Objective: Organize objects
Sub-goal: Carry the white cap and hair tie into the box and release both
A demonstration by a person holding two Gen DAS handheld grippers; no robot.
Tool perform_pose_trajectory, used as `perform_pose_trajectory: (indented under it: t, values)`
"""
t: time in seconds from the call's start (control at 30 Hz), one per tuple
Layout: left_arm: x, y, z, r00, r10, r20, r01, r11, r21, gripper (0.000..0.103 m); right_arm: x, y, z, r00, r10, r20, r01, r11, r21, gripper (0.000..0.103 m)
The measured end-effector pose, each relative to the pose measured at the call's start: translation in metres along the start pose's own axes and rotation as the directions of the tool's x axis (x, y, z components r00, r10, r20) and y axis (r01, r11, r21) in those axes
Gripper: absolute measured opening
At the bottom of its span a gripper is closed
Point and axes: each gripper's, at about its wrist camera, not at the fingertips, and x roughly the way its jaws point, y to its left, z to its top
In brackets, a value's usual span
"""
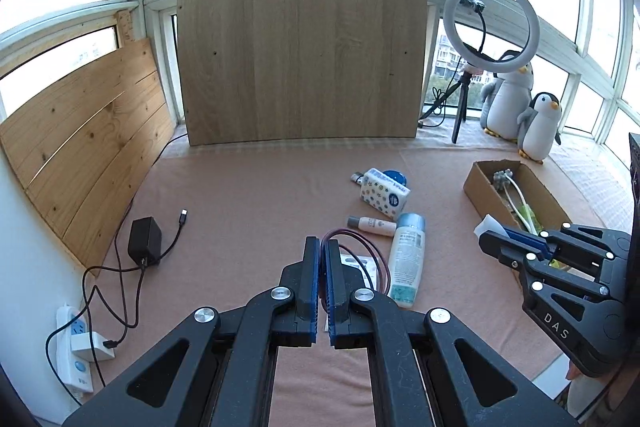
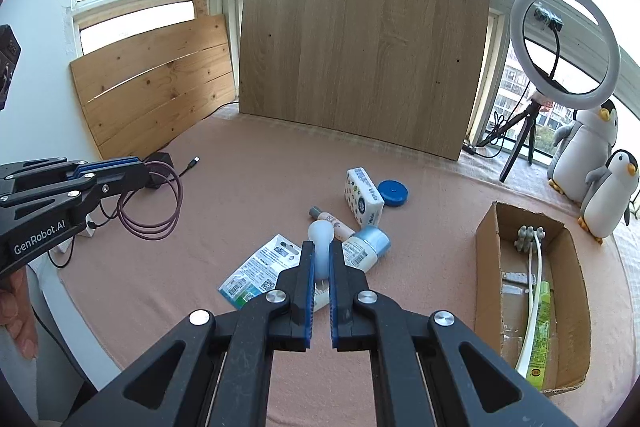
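Observation:
My left gripper is shut on a coiled maroon cable and holds it above the pink mat; the loop hangs from it in the right wrist view. My right gripper is shut on a white tube and holds it above the pile. It also shows in the left wrist view, near the cardboard box. On the mat lie a tissue pack, a blue round lid, a small pink bottle, a white bottle with a blue cap and a flat packet.
The cardboard box at the right holds a white cable and a green tube. Two plush penguins and a ring light on a tripod stand behind it. A black charger and a power strip lie at the left. Wooden boards lean at the back.

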Motion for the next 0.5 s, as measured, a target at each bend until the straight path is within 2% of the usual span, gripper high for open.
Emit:
perform_pose_trajectory:
  t: [0.5]
  values:
    - [0.02, -0.025, 0.004, 0.999, -0.028, -0.028, 0.029, 0.998, 0.051, 0.002, -0.004, -0.012, -0.007, 1.0, -0.012, 0.007, 0.012, 0.999, 0.035, 0.005]
